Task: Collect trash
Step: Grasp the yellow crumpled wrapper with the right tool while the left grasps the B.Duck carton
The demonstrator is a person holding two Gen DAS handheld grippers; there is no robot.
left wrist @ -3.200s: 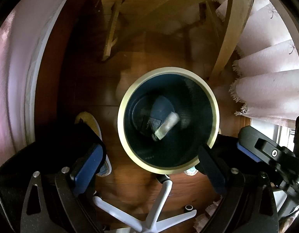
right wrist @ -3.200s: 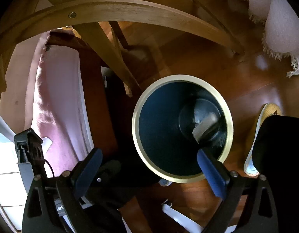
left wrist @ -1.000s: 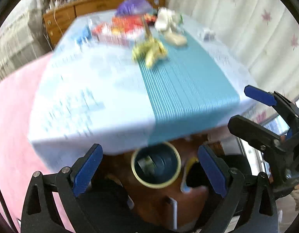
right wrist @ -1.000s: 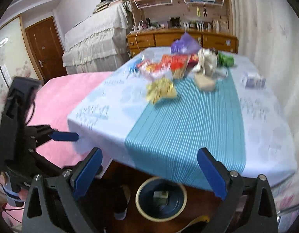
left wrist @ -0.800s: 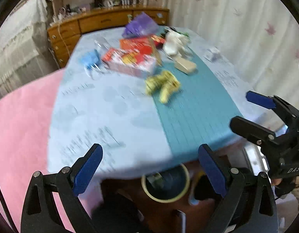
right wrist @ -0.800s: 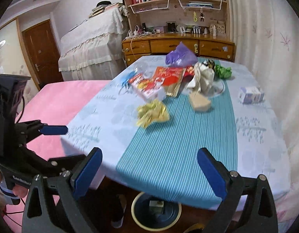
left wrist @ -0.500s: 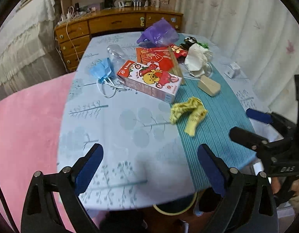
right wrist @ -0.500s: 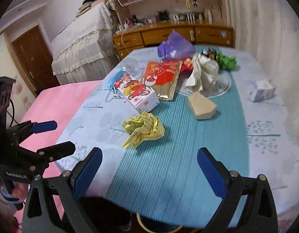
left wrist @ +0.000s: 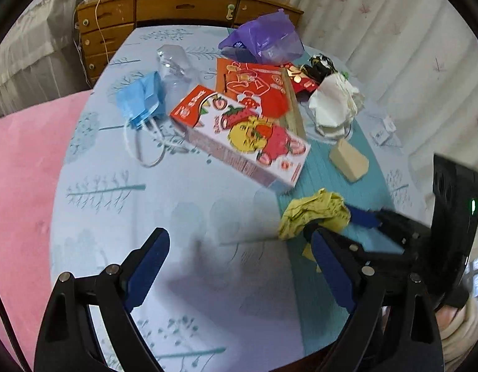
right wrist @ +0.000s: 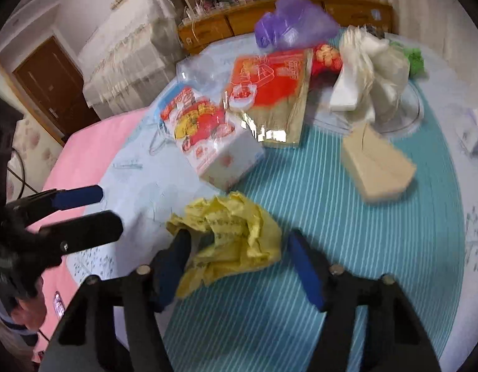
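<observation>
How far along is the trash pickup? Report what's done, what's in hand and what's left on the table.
Done: nothing these views can confirm; no bin is in sight. In hand: the right gripper is closing around the crumpled yellow paper wad, not yet lifted off the teal striped cloth. The left gripper hangs open and empty. Left: blue face mask, strawberry-print carton, red foil packet, purple plastic bag, white crumpled tissue, tan wedge-shaped box.

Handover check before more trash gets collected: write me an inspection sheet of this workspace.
Surface: table under pale blue printed cloth, teal striped runner.
Job's things: crumpled yellow paper between the right gripper's fingers.
Clutter: strawberry carton, blue face mask, purple plastic bag, tan wedge box, white wrapping.
Grippers: right gripper closing around the paper; left gripper open, empty.
Cables: white cord on the dresser.
Surroundings: curtains, pink bedding.
</observation>
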